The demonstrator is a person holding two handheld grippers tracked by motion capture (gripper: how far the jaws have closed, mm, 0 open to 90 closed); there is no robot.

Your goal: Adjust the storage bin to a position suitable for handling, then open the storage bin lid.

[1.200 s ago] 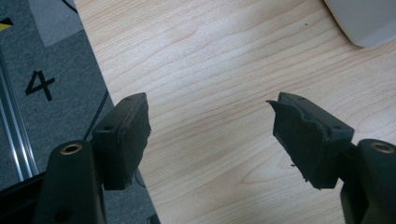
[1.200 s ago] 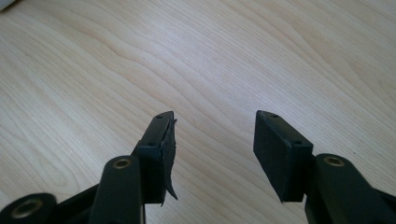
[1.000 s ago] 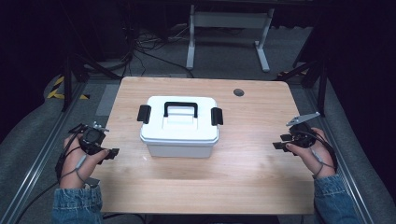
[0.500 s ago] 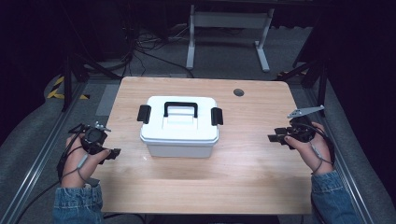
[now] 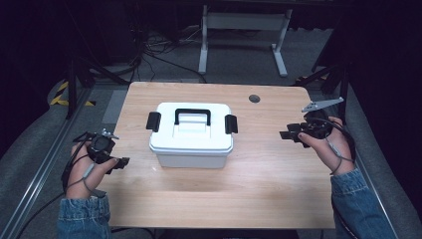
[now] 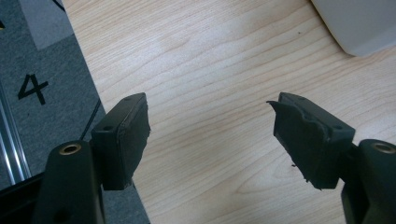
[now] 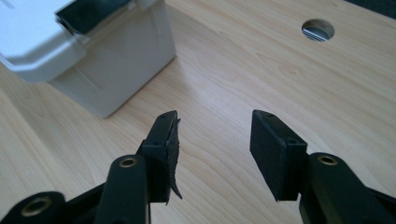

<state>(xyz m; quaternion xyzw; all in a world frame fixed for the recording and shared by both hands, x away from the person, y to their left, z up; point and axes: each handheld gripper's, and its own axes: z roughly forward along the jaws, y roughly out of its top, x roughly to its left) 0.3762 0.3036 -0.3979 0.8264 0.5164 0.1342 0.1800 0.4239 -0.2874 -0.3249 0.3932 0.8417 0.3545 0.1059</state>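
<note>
High view: white storage box [image 5: 191, 135] w/ black handle [image 5: 192, 116] flat on its lid and black latches [image 5: 154, 121] on both short sides sits mid-table [image 5: 278, 189], a bit toward the person's left. Left hand [image 5: 85, 172] rests at the table's left edge, forearm in a denim sleeve [image 5: 83, 219] coming up from the bottom; left gripper [image 5: 121, 163] points inward toward the box, near its front-left corner but apart. Right hand [image 5: 326, 144] is held at the right edge, wrist angled in, right gripper [image 5: 287, 134] aimed at the box's right end, well apart from it. Grey three-cornered plate [image 5: 321, 104] sticks up atop that gripper. Round cable hole [image 5: 254, 98] in the tabletop, far side. White desk frame [image 5: 244, 30] stands on the floor beyond.

Left gripper view: jaws spread wide, nothing between, just bare wood. Adds what the high view can't give: torn pad edge on the right-hand jaw, a "4" mark [image 6: 32, 87] on the grey floor by the table edge. Box corner [image 6: 359, 23] only at top right.

Right gripper view: jaws released but have just been closing a little, nothing between them. Looks down at a slant on the wood; box [image 7: 112, 65] at upper left w/ one latch [image 7: 88, 14] seen close, cable hole [image 7: 318, 29] upper right. Frayed pad on the left-hand jaw.
</note>
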